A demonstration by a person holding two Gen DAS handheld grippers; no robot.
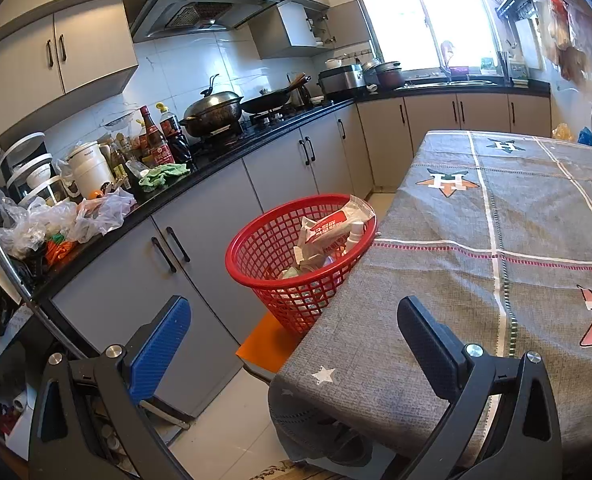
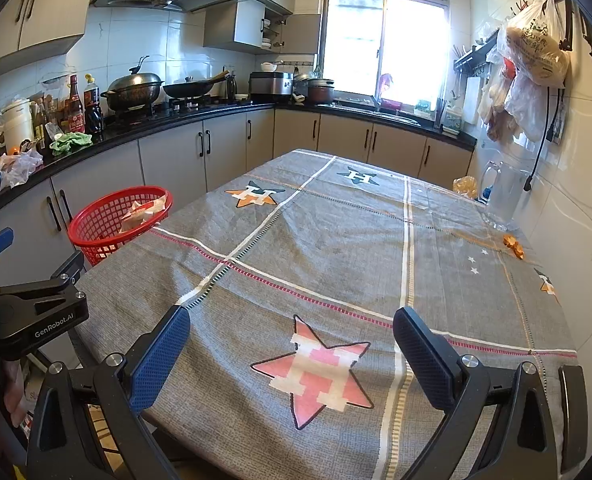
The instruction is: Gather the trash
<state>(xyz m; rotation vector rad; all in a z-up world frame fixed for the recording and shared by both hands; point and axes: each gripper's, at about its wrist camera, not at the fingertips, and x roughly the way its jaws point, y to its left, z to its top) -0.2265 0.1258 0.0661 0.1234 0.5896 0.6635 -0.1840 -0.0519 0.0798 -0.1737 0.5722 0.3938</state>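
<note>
In the left wrist view, the left gripper (image 1: 294, 354) is spread wide and holds nothing, above the table's corner. The red mesh basket (image 1: 264, 256) stands on an orange stool (image 1: 268, 346) against the grey tablecloth (image 1: 435, 264), with wrappers (image 1: 327, 232) inside. In the right wrist view, the right gripper (image 2: 292, 358) gapes empty over the cloth; orange scraps (image 2: 513, 245) lie near a clear pitcher (image 2: 503, 196).

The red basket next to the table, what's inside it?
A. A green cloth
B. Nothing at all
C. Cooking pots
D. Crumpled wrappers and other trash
D: the red basket holds crumpled wrappers, one with red print, poking up near its rim beside the table; both grippers are open and hold nothing.
</note>
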